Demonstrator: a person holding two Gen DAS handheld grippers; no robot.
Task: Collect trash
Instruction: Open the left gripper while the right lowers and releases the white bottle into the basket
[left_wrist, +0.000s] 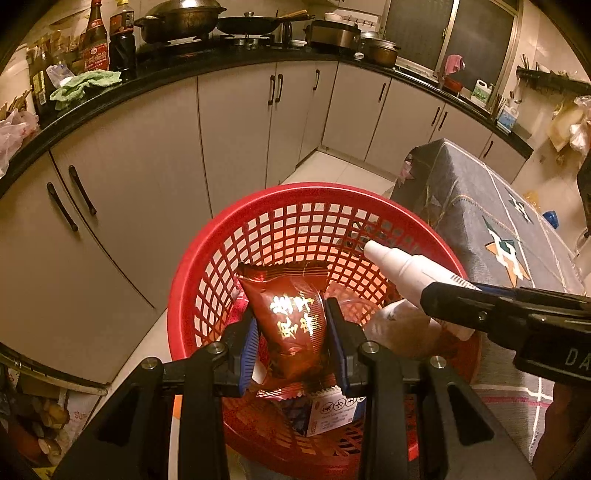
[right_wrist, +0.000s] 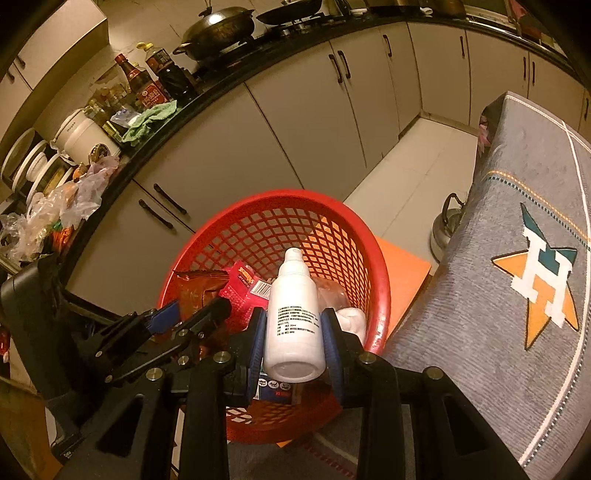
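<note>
A: Where do the two pieces of trash sit relative to the red basket (left_wrist: 258, 236)?

B: Both hang over its open mouth. The left gripper (left_wrist: 291, 332) is clamped on a dark red snack packet (left_wrist: 291, 325), blue pads pressing its two sides, with the packet's long axis running away from the camera and tilted down into the basket. The right gripper (right_wrist: 295, 336) is clamped on a white bottle (right_wrist: 293, 317), pads on the body near its base, nozzle pointing forward and down toward the far mesh wall.

A: Which hand is nearer to a drop?

B: Hard to separate them. In the left wrist view the bottle (left_wrist: 402, 269) comes in from the right above the rim while the packet sits more centrally, so the packet looks slightly better placed. Either one, by the look of it, needs only the jaws parted for it to fall inside.

A: Anything already in there?

B: A small printed carton (left_wrist: 332, 410), a pink wrapper with a barcode (right_wrist: 247, 291), and something pale and crumpled on the right; what it is cannot be told.

A: Any readable writing?

B: The packet carries gold Chinese characters, too glared to read. The bottle has fine black print, illegible. The grey tablecloth (right_wrist: 517, 229) beside the basket shows an "H" on an orange star.
</note>
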